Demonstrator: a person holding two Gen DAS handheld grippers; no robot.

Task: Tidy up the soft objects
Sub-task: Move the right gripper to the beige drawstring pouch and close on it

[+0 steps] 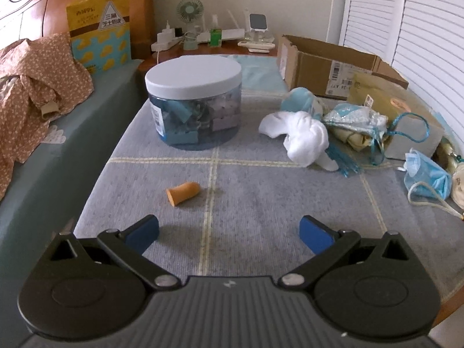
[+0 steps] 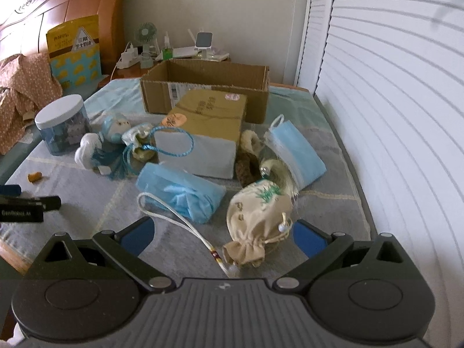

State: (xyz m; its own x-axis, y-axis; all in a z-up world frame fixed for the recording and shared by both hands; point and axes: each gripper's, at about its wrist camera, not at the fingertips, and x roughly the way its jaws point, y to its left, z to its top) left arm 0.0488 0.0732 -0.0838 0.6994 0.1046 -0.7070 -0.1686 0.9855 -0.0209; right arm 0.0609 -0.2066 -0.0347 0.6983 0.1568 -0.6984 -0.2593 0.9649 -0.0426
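Little of the sorting looks done: both tools are empty and the soft things lie scattered over the grey checked blanket (image 1: 246, 203). The left gripper (image 1: 229, 230) is spread wide with nothing between its blue pads, and an orange foam earplug (image 1: 183, 192) lies alone on the cloth at about eleven o'clock from it, near but not touching. The right gripper (image 2: 222, 232) is likewise released; a beige drawstring pouch (image 2: 256, 226) sits just ahead at one o'clock, close beside the right finger, though the fisheye makes it hard to say whether they touch. Beyond it at eleven o'clock lies a crumpled blue face mask (image 2: 181, 197), with a second, flatter mask (image 2: 295, 150) at one o'clock, and farther off at ten o'clock a white sock bundle (image 1: 301, 136) tangled with a small blue-and-white doll (image 2: 114, 129) and blue tasselled cord. The open cardboard box (image 2: 203, 87) at twelve o'clock seems the likely home for them, and as far as its interior shows it holds nothing yet, so nearly everything is left to gather. A lidded clear jar (image 1: 194, 101) stands upright at the left gripper's twelve o'clock. The setting is a bedroom: a wooden headboard (image 1: 58, 0), a patterned brown garment (image 1: 37, 87) on the bed at nine o'clock, louvred white doors (image 2: 391, 116) at three o'clock.
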